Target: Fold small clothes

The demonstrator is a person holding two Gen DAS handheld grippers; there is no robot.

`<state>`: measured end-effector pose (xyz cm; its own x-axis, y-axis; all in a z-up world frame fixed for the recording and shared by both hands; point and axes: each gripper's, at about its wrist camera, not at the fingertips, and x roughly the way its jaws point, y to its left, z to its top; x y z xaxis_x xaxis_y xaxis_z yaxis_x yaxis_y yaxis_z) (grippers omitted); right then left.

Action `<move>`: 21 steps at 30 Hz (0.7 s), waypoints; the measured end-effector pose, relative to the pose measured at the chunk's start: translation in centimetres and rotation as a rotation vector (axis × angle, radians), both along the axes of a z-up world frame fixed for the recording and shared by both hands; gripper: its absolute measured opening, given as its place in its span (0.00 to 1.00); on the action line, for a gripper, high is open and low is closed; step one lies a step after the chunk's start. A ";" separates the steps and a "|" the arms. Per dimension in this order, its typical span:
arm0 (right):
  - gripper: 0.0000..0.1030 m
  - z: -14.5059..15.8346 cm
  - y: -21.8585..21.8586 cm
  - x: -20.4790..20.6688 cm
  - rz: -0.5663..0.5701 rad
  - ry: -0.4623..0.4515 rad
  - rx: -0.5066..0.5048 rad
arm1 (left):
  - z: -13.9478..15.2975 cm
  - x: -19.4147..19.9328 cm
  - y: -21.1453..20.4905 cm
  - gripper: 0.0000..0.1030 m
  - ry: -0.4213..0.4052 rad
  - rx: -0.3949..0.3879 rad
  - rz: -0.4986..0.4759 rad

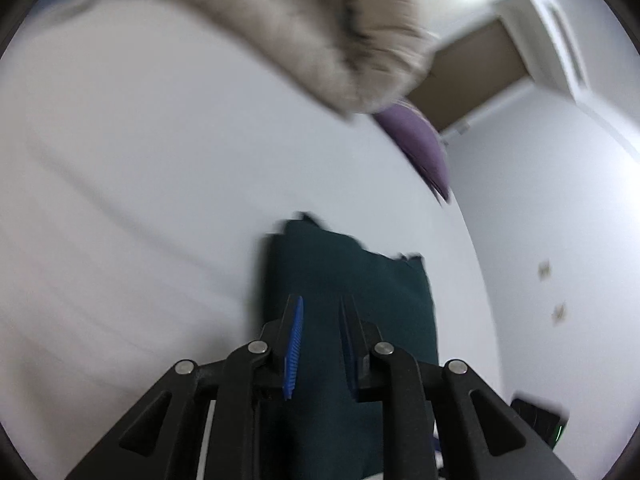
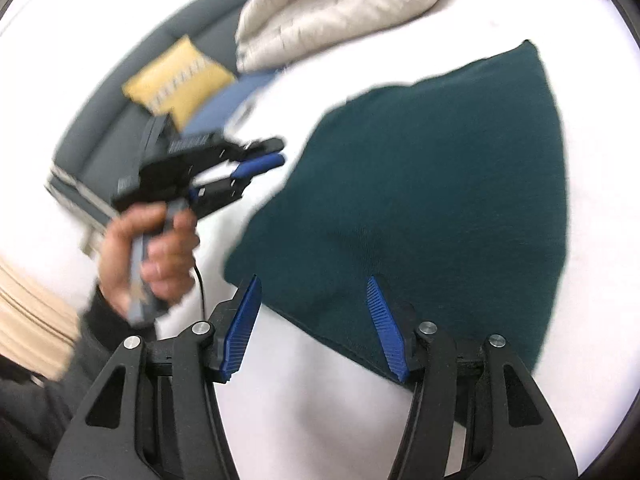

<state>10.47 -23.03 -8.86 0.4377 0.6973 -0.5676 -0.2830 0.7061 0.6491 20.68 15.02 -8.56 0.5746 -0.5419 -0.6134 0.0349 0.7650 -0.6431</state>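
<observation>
Right gripper (image 2: 314, 292) jaws apart above teal garment (image 2: 420, 184) edge

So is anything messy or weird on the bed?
Nothing stands out. The green cloth lies flat and folded on the white bed, with no spills or damage. The beige blanket sits rolled at the far edge.

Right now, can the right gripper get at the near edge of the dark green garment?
Probably yes: the right gripper is open, its fingertips over the dark green garment, with nothing between.
</observation>
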 end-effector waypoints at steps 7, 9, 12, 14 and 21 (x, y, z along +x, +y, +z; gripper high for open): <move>0.47 -4.6 -4.5 1.2 -0.086 0.142 0.134 | -4.8 0.1 -6.0 0.09 0.071 0.178 -0.131; 0.43 -5.4 -5.4 0.9 -0.088 0.134 0.166 | -6.2 0.1 -4.9 0.05 0.065 0.125 -0.116; 0.41 -6.1 -6.2 0.0 -0.087 0.132 0.178 | -6.6 0.1 -3.8 0.05 0.070 0.055 -0.119; 0.41 -6.3 -6.7 -0.4 -0.080 0.135 0.184 | -6.5 -0.2 -3.5 0.05 0.063 0.057 -0.134; 0.46 -1.9 -8.9 0.6 -0.105 0.076 0.119 | 0.1 -1.8 -4.2 0.32 -0.056 0.204 -0.095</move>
